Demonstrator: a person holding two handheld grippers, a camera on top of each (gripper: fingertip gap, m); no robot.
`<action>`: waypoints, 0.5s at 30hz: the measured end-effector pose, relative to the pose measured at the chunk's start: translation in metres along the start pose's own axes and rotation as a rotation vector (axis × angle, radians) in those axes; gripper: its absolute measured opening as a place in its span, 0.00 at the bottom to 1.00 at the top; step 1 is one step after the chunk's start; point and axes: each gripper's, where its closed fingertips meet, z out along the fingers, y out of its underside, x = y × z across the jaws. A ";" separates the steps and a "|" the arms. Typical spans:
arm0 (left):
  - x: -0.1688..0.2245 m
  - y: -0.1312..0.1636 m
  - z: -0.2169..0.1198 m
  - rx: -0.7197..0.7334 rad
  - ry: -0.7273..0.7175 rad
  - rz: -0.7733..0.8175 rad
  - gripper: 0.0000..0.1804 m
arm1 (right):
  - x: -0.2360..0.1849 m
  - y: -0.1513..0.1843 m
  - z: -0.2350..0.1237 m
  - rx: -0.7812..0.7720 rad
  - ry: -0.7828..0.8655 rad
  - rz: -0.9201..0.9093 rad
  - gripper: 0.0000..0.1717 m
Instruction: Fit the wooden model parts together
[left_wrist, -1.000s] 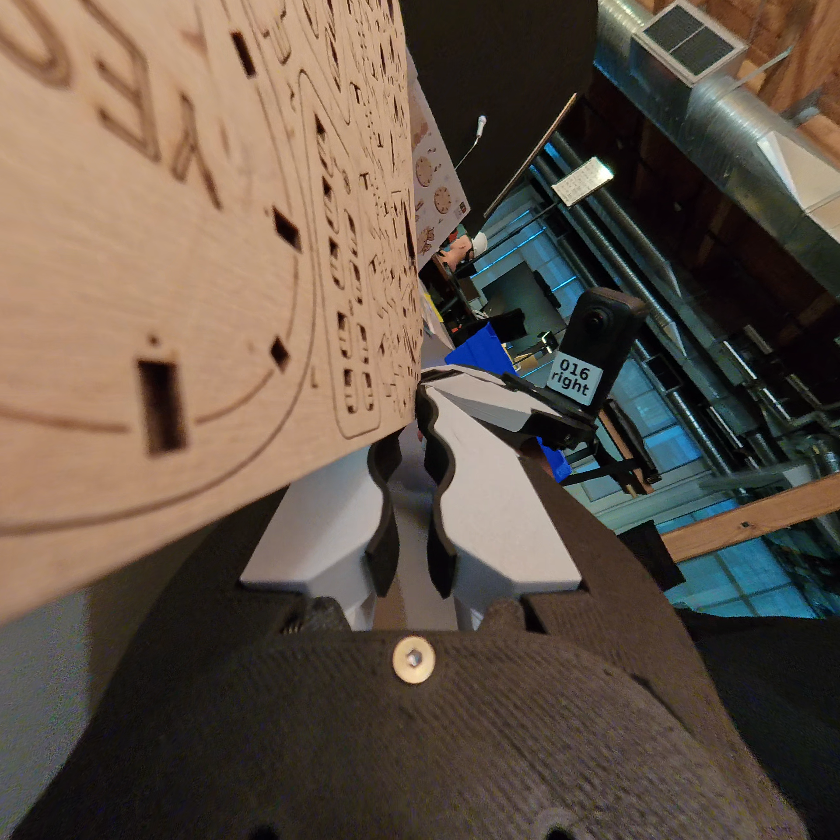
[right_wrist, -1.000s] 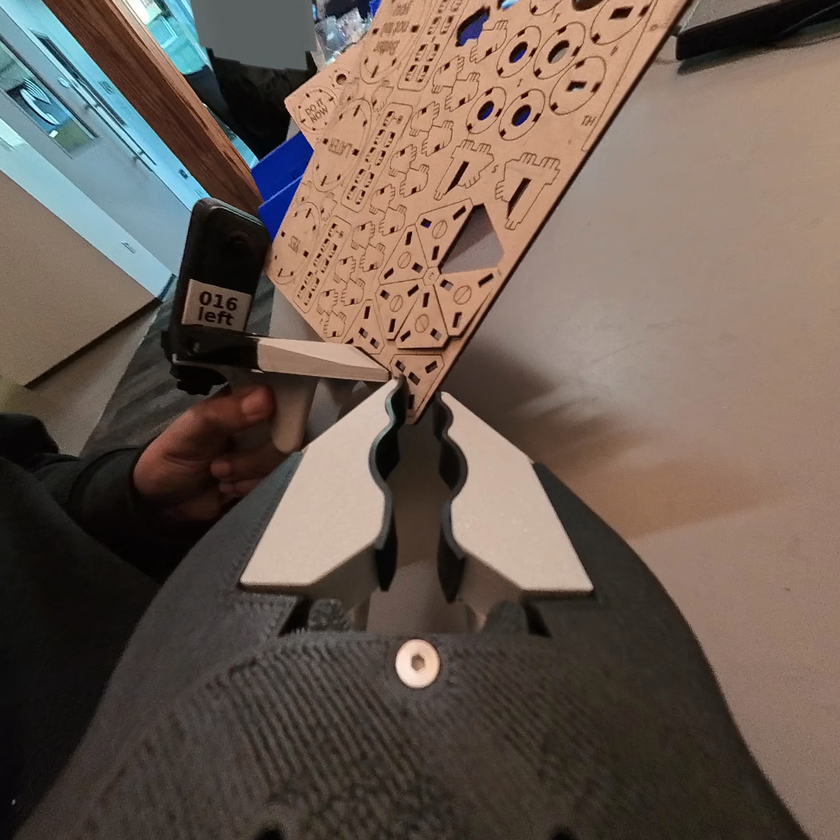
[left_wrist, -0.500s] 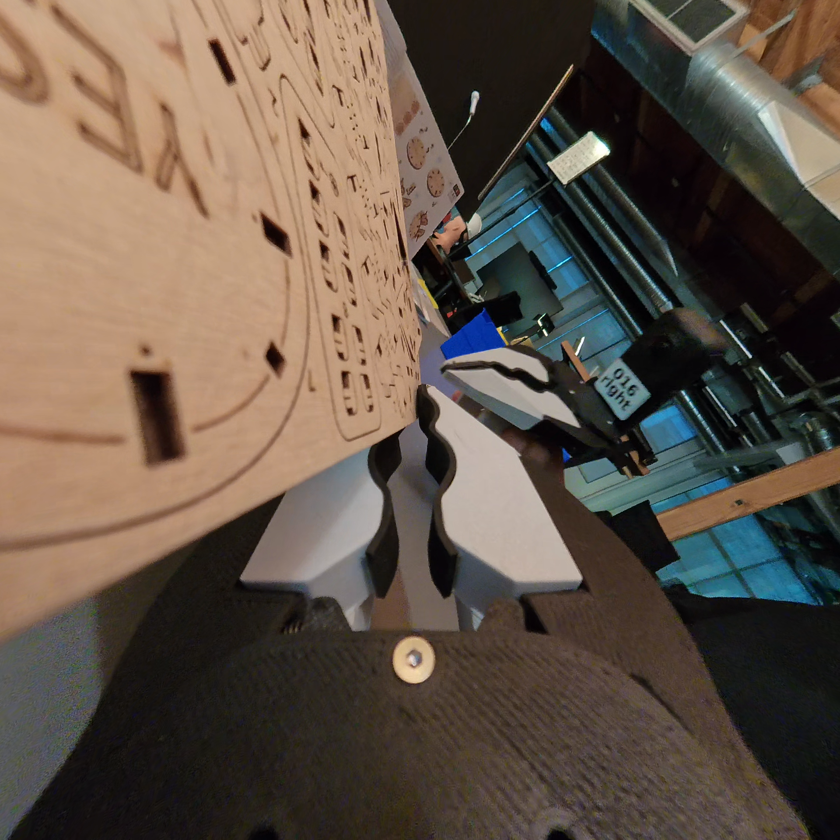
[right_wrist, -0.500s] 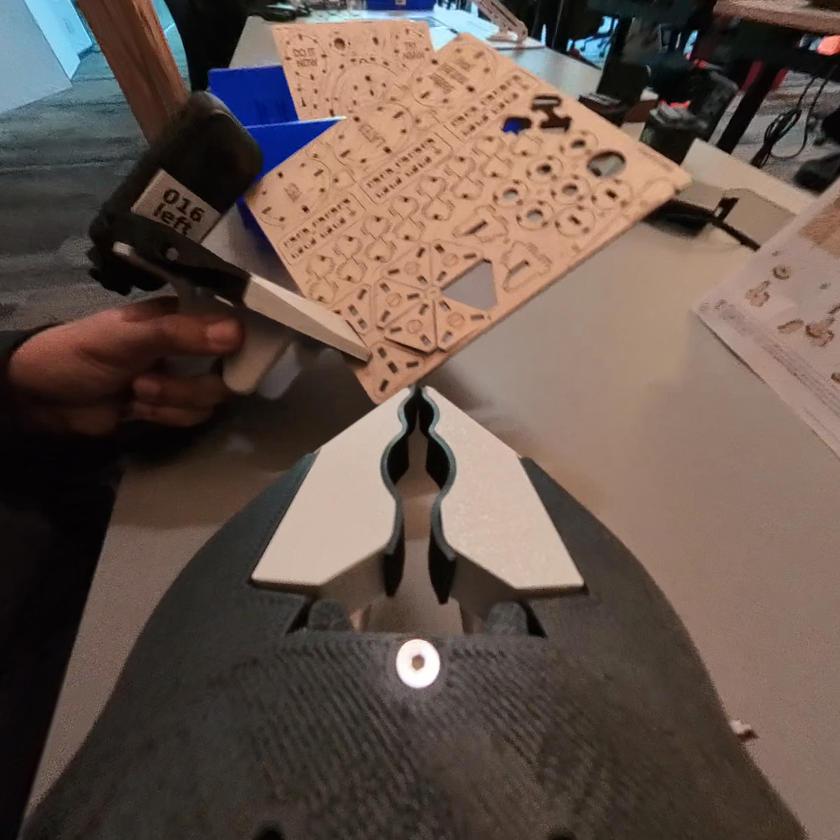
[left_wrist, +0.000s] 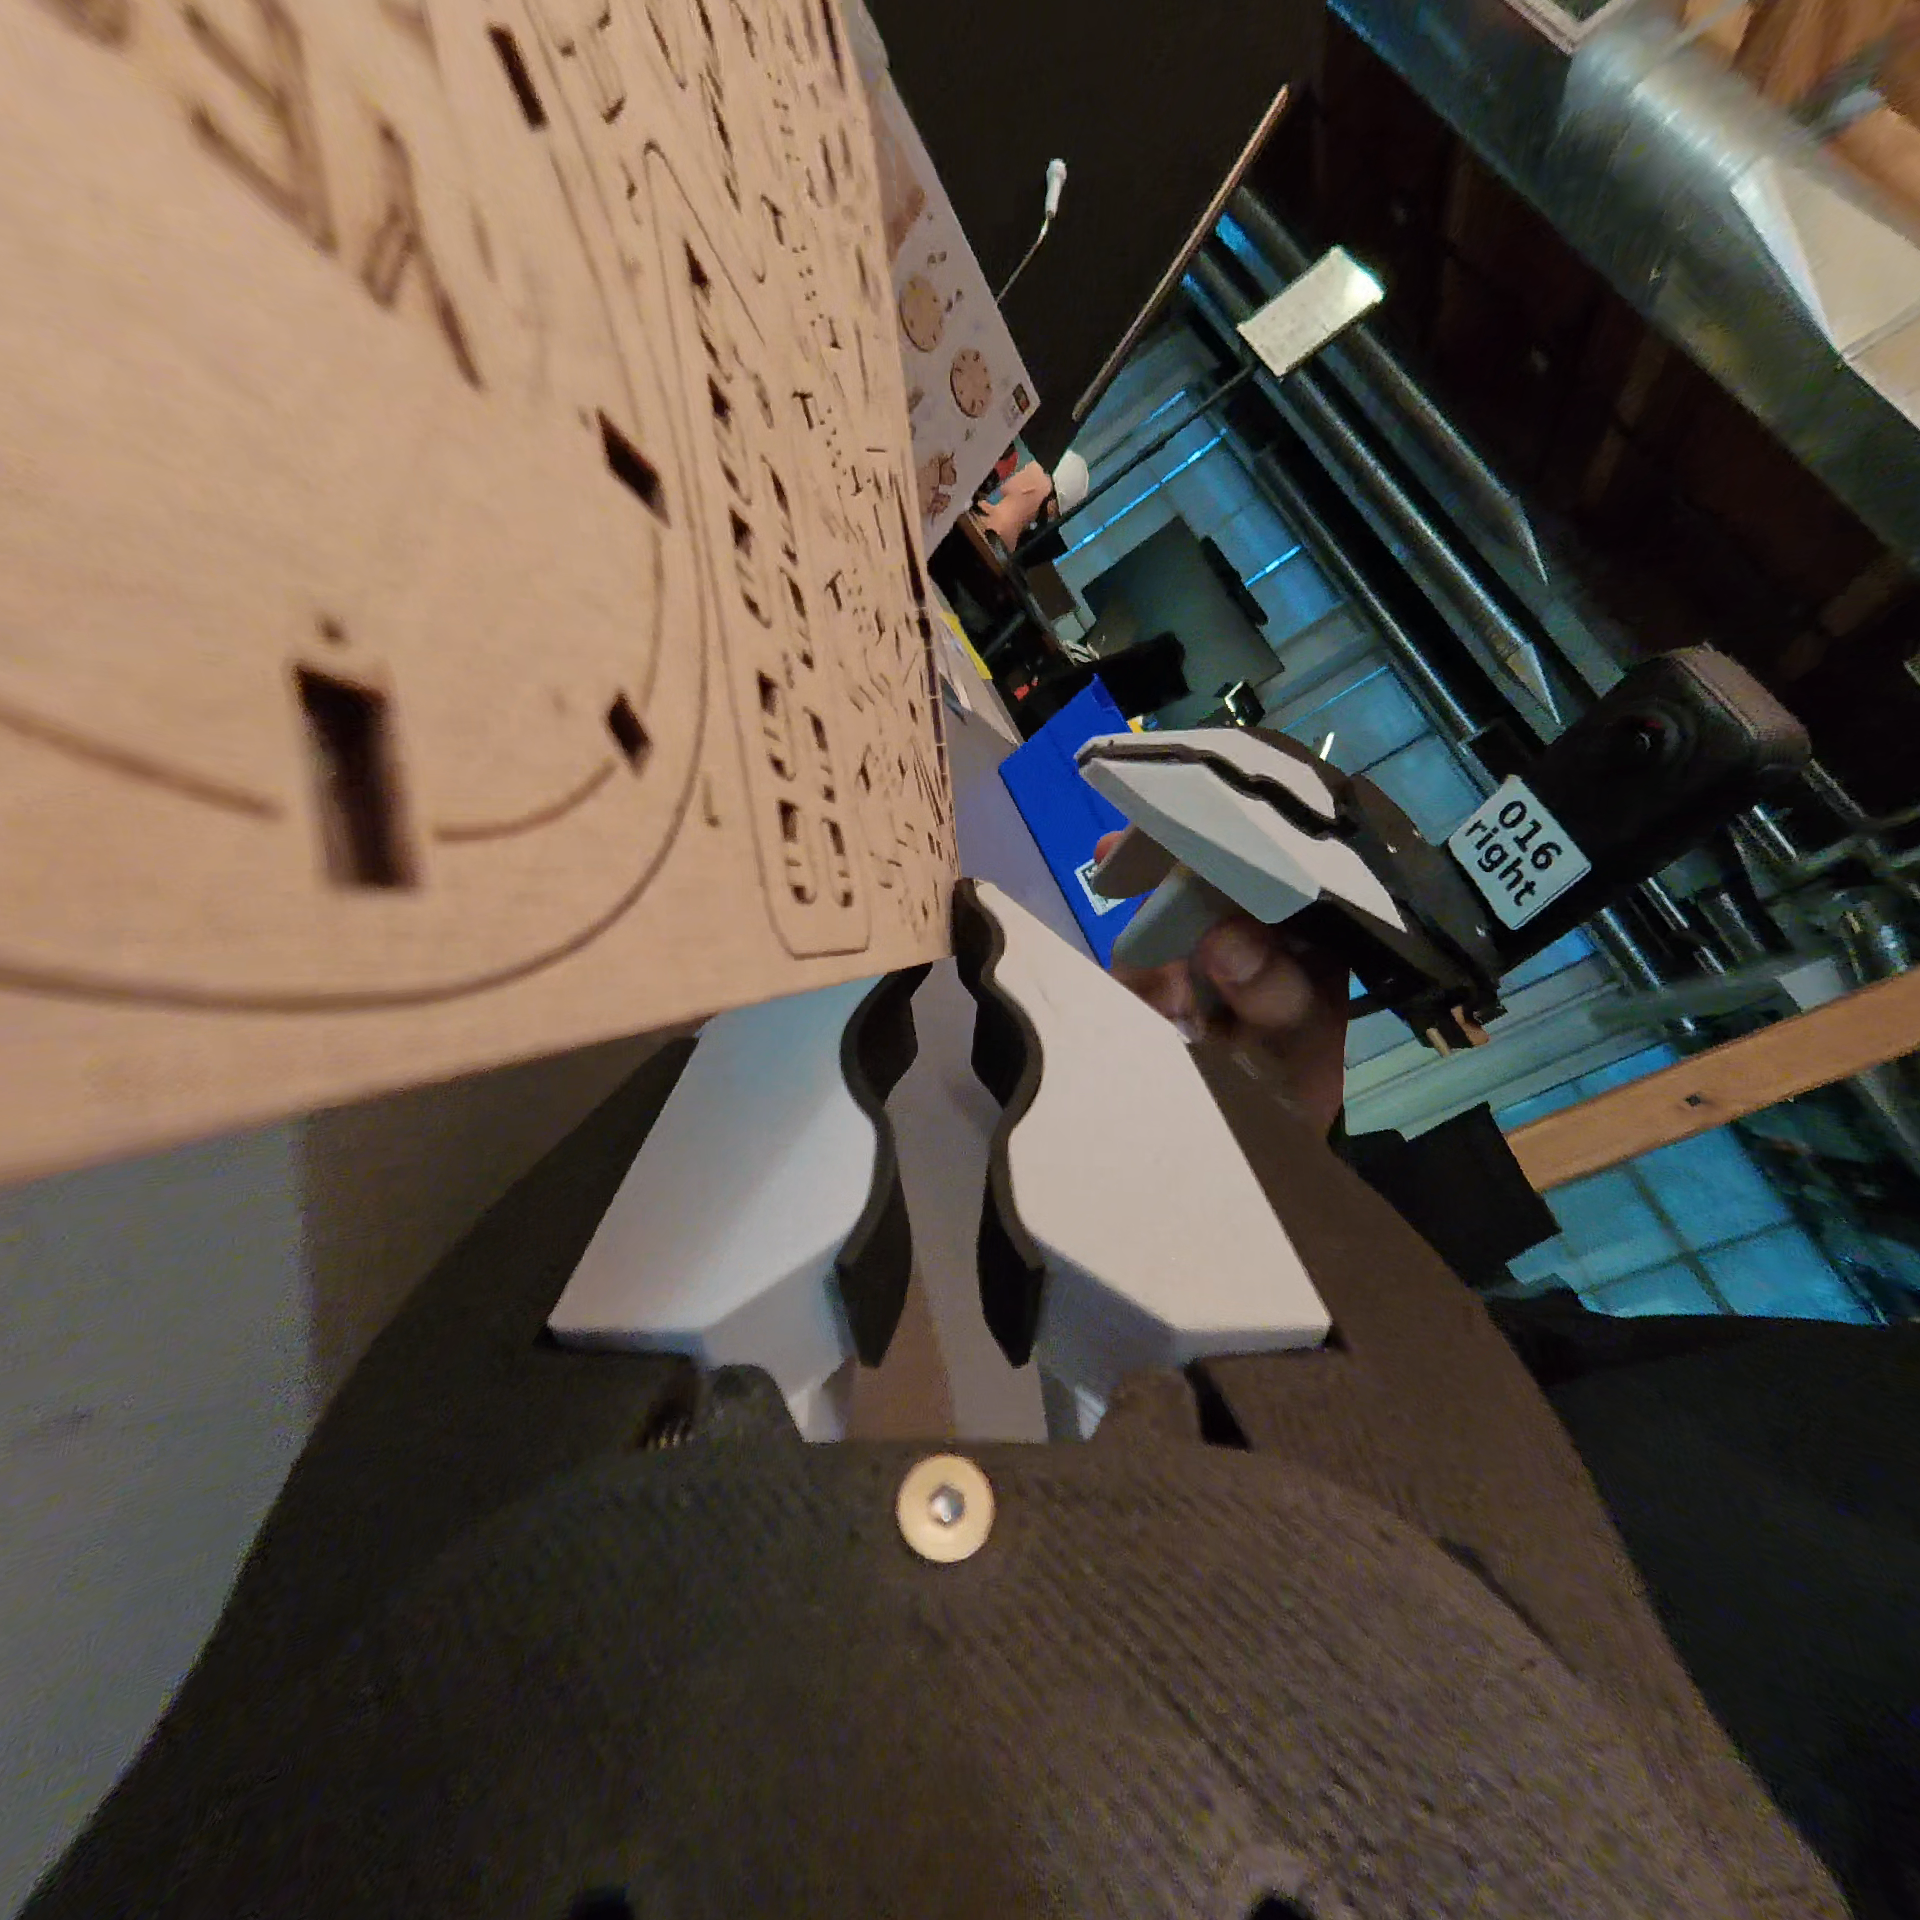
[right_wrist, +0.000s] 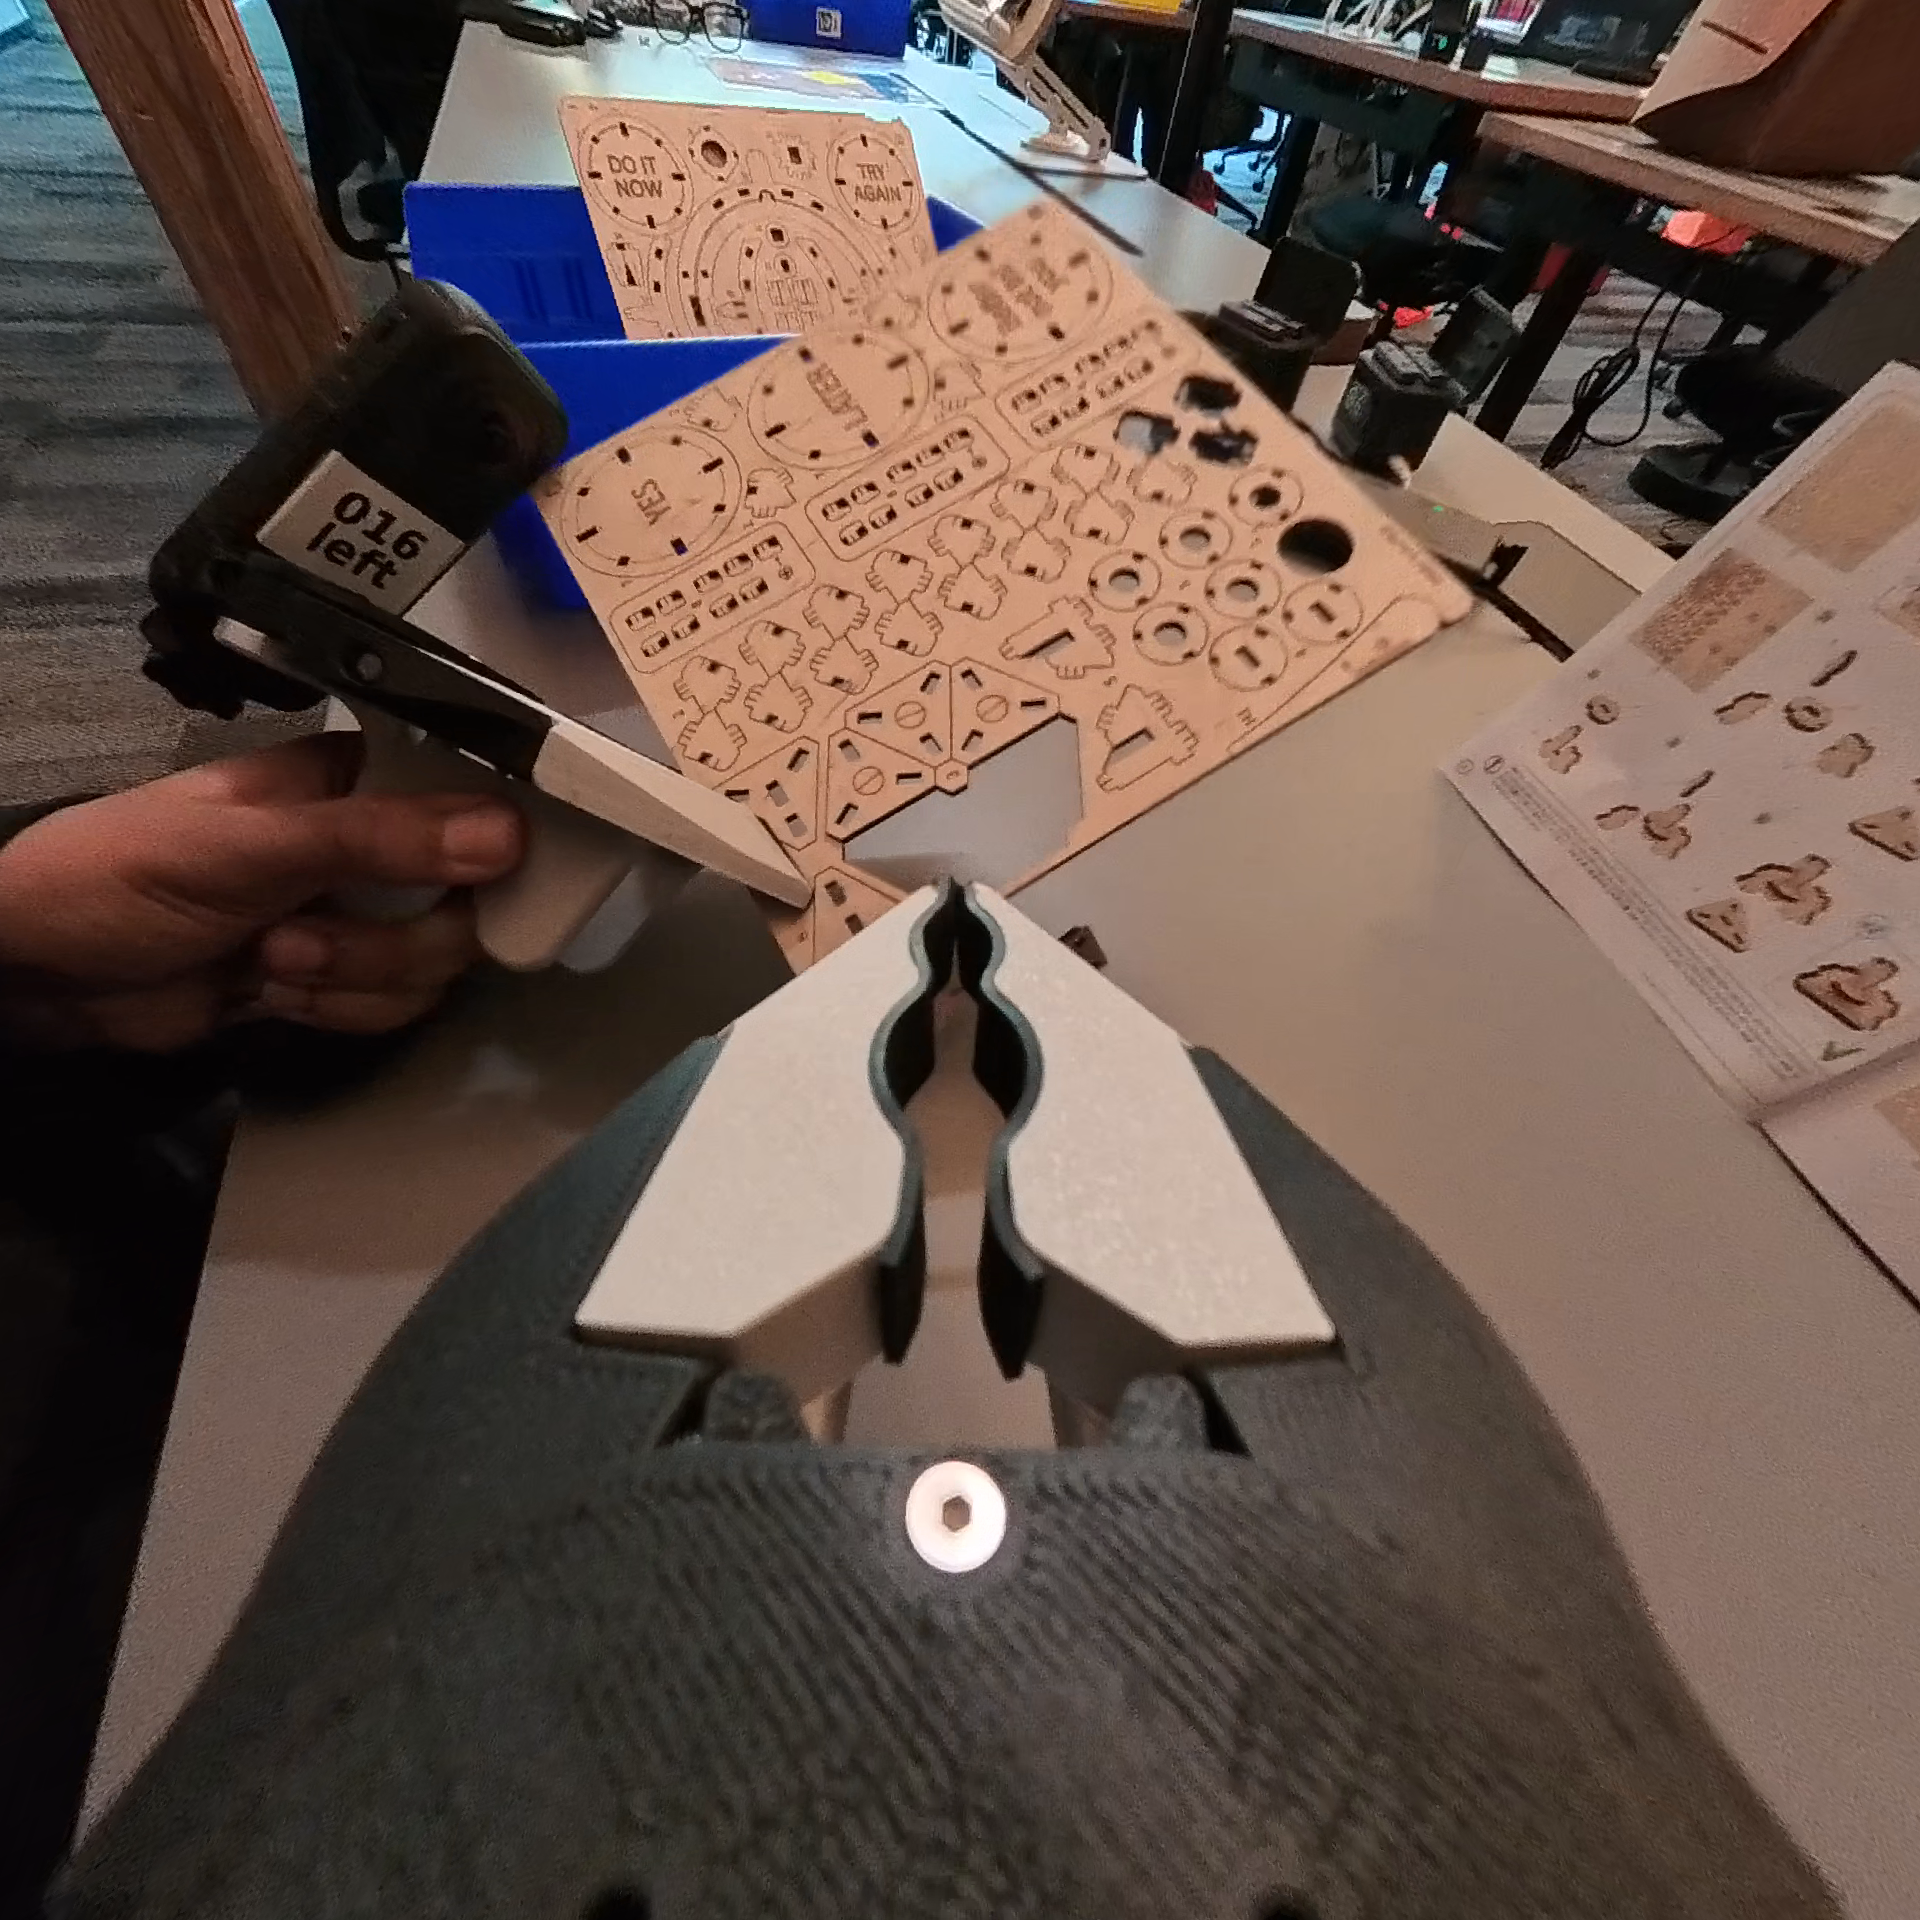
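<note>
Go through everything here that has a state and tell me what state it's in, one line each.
Left gripper: shut on the wooden sheet's corner.
Right gripper: shut, empty.
Wooden sheet: tilted up off the table, some pieces punched out.
Blue bin: holds a second sheet.
Instruction sheet: flat on table.

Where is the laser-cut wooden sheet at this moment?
In the right wrist view the wooden sheet is centre frame, tilted up off the grey table, its near corner clamped by the left gripper, with the blue bin behind.
</note>
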 end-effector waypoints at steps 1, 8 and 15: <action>-0.001 0.000 0.000 -0.002 -0.001 -0.006 0.00 | 0.000 -0.001 -0.001 0.005 0.001 -0.007 0.00; 0.000 0.002 0.001 -0.019 0.018 -0.021 0.00 | -0.007 -0.017 0.001 0.087 -0.064 -0.020 0.00; 0.001 0.029 0.003 -0.266 0.030 0.069 0.01 | -0.016 0.002 0.001 -0.020 -0.271 0.001 0.06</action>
